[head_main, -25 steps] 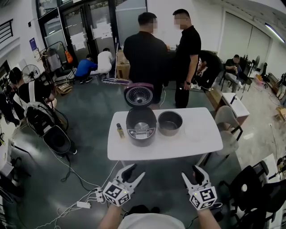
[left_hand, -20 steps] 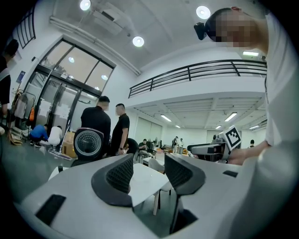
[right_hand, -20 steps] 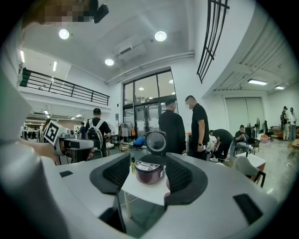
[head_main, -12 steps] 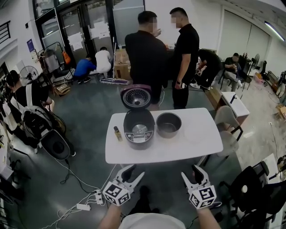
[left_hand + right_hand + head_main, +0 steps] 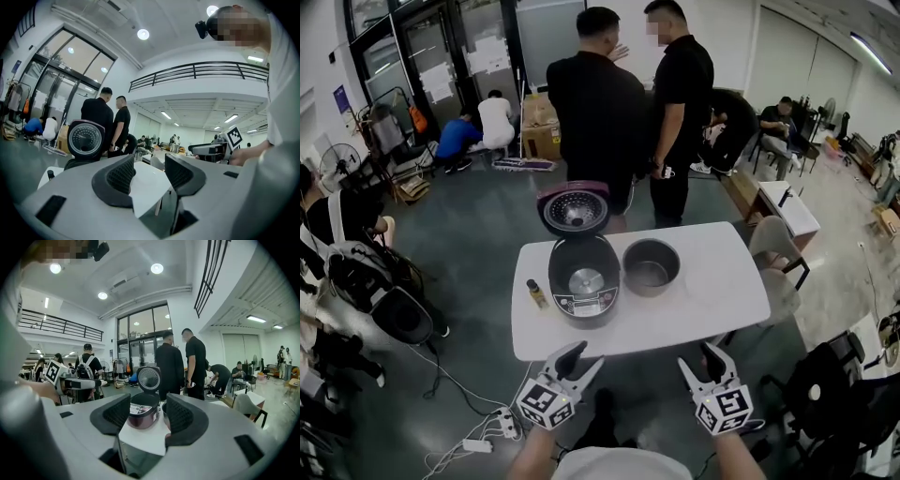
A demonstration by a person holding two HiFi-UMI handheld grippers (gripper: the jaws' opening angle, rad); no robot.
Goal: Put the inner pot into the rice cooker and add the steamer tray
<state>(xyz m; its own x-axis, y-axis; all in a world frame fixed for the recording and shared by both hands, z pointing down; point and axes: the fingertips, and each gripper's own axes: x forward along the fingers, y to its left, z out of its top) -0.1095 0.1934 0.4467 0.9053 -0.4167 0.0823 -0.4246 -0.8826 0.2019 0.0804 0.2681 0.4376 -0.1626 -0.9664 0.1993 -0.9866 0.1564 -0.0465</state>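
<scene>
On a white table (image 5: pixel 703 309) stands a dark rice cooker (image 5: pixel 583 281) with its lid (image 5: pixel 574 208) raised; its cavity shows bare metal. To its right sits the metal inner pot (image 5: pixel 651 266). I cannot make out a steamer tray. My left gripper (image 5: pixel 581 361) and right gripper (image 5: pixel 701 364) hover short of the table's near edge, both open and holding nothing. In the right gripper view the cooker (image 5: pixel 143 409) shows between the open jaws of that gripper (image 5: pixel 147 416), with the pot mostly hidden. The left gripper (image 5: pixel 149 171) frames the table, with the lid (image 5: pixel 85 139) to its left.
A small bottle (image 5: pixel 534 292) stands left of the cooker. Two people in black (image 5: pixel 600 103) stand just behind the table. A chair (image 5: pixel 773 253) is at the table's right end. Cables and a power strip (image 5: pixel 478 436) lie on the floor to the left.
The table with the cooker and pot has come nearer and lower in the head view. Both grippers have travelled forward toward it, with their jaws unchanged.
</scene>
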